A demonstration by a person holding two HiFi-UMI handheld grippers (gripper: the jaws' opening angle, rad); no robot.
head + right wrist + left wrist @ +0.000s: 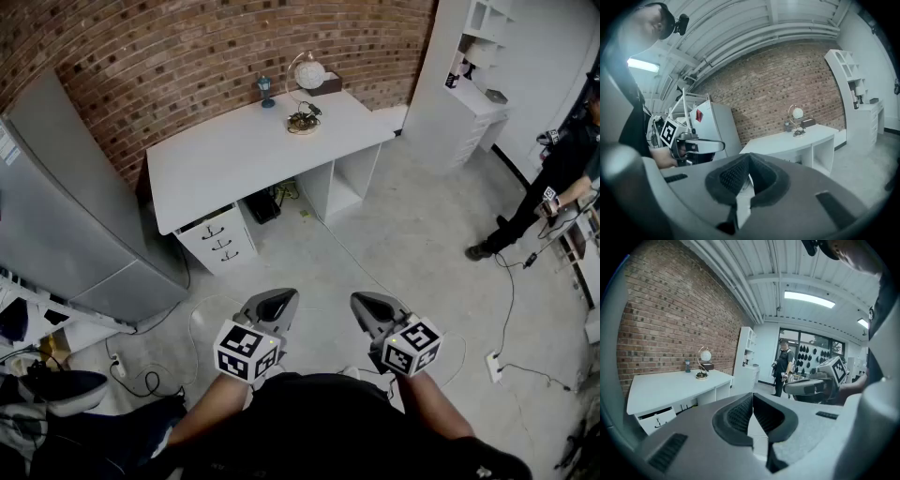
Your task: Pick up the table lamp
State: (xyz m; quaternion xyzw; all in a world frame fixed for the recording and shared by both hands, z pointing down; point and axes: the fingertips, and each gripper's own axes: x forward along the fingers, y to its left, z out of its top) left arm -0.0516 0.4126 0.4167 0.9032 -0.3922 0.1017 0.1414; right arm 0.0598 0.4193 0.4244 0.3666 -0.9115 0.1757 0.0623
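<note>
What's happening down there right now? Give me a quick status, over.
Left gripper and right gripper both shut, empty, side by side. Table lamp on the white desk, untouched, well ahead. Open floor between, nothing blocking.

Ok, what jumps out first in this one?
Two shut, empty grippers fill the foreground: the left gripper and right gripper, held side by side above the floor. Far ahead, a table lamp with a globe shade stands at the back of the white desk, against the brick wall.

The left gripper [279, 302] and right gripper [366, 304] sit side by side, level with each other, angled slightly down. Their fingers [736, 414] are closed together, empty.
</note>
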